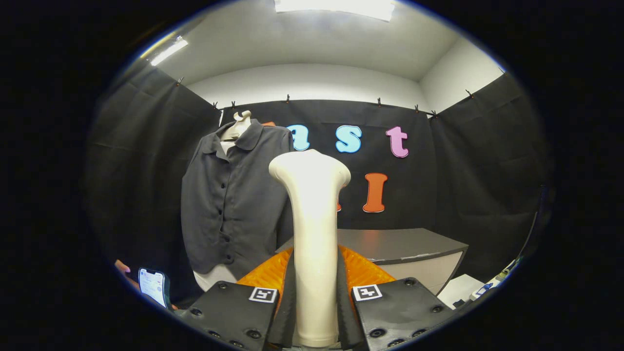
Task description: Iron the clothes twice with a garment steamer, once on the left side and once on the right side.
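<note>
A cream-coloured garment steamer (313,234) stands upright between my fingers, its wide head at the top. My gripper (315,292) is shut on the steamer's handle, both pads pressing its sides. Beyond the steamer and to its left hangs a dark grey button-up shirt (229,200) on a mannequin torso, collar at the top. The steamer's head is apart from the shirt, just to the right of the shirt's edge. The steamer hides part of the shirt's right side.
A grey-topped table (399,246) stands behind the steamer to the right. A hand holds a phone (153,286) low on the left, below the shirt. White items (465,288) lie low on the right.
</note>
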`<state>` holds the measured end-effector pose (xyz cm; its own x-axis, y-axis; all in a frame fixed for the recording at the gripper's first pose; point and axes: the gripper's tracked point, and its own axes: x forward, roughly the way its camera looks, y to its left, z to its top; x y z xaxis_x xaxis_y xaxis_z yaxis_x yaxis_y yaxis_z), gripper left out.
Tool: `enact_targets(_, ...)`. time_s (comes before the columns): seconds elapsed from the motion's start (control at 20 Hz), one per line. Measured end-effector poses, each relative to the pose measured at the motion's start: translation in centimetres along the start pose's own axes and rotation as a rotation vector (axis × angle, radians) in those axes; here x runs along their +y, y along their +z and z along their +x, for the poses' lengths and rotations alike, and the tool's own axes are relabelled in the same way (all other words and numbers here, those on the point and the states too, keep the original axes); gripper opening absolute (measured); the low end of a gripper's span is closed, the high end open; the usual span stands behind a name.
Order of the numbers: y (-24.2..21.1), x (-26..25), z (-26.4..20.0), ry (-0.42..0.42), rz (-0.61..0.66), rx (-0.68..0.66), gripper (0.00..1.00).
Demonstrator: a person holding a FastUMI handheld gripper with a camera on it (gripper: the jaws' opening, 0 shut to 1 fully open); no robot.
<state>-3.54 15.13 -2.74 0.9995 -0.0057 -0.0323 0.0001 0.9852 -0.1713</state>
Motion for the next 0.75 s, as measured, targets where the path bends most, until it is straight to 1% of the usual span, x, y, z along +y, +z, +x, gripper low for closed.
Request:
enact_targets(0.2,-0.9,-1.4,-1.3,0.003,-0.001,0.002,0.42)
enact_targets(0.4,-1.6,-1.3,-1.9,0.017,0.023,0.004,0.42)
enact_targets(0.75,-2.0,-2.2,-2.1,-0.016,0.033,0.005,0.42)
